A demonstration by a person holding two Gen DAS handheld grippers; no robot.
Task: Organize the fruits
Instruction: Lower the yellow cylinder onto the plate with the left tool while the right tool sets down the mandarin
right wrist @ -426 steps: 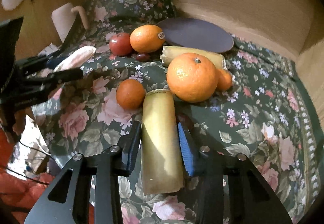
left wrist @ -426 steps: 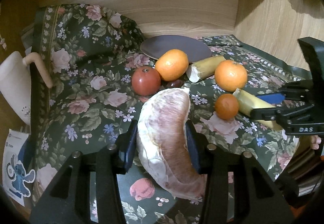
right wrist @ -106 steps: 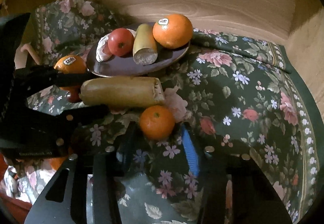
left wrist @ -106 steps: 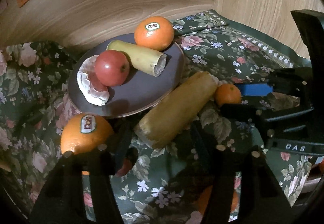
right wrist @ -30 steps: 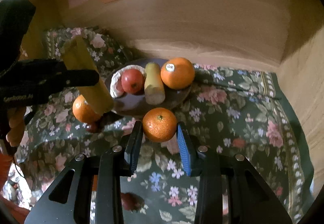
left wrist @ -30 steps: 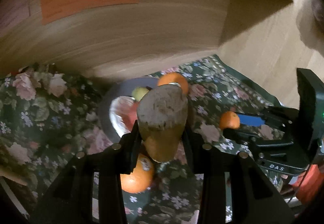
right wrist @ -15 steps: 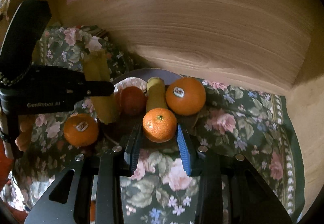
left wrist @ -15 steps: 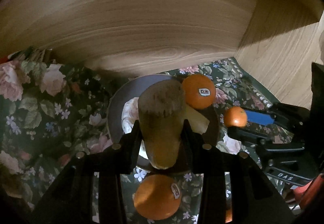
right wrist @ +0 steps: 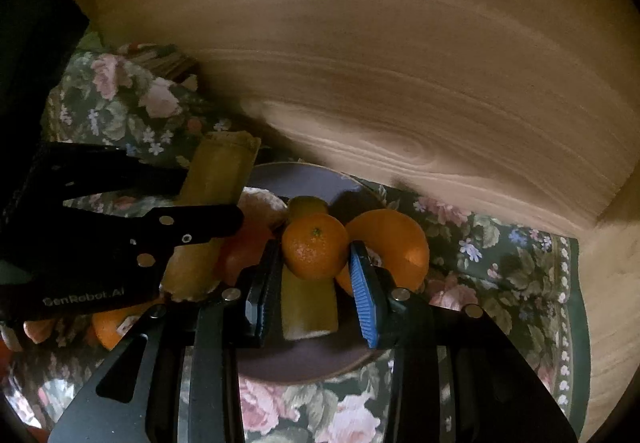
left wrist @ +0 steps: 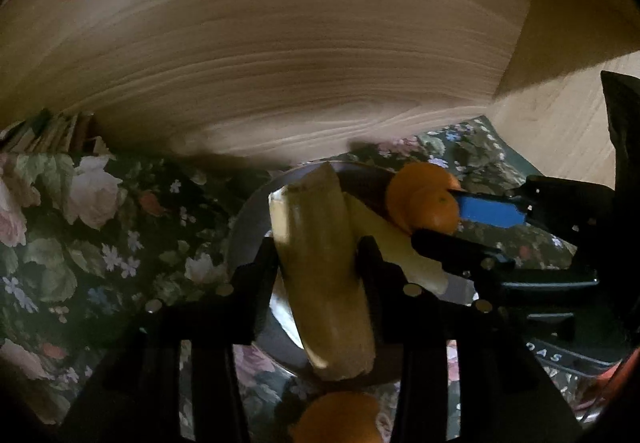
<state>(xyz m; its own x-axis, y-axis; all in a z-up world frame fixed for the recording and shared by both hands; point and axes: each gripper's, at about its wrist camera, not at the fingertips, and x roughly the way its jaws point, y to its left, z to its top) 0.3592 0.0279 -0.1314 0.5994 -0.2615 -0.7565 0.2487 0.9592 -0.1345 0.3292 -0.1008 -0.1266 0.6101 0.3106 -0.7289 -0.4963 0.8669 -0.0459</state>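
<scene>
The left gripper [left wrist: 318, 261] clamps a long yellow-brown banana piece [left wrist: 324, 275]; to its right, the right gripper [right wrist: 314, 263] clamps a small orange tangerine [right wrist: 315, 246] above the dark round plate [right wrist: 304, 363].

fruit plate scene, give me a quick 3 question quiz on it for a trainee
1. True or false: the right gripper is shut on a small mandarin above the plate.
2. What does the left gripper hold?
A. a red apple
B. a long yellowish stalk piece
C. a large orange
3. Fill in the missing word: the cloth under the plate has a ______ pattern.

Key
1. True: its two pads press the mandarin's sides.
2. B: both fingers clamp the stalk piece, over the plate's left part.
3. Floral: roses and small blossoms on dark green.
</scene>
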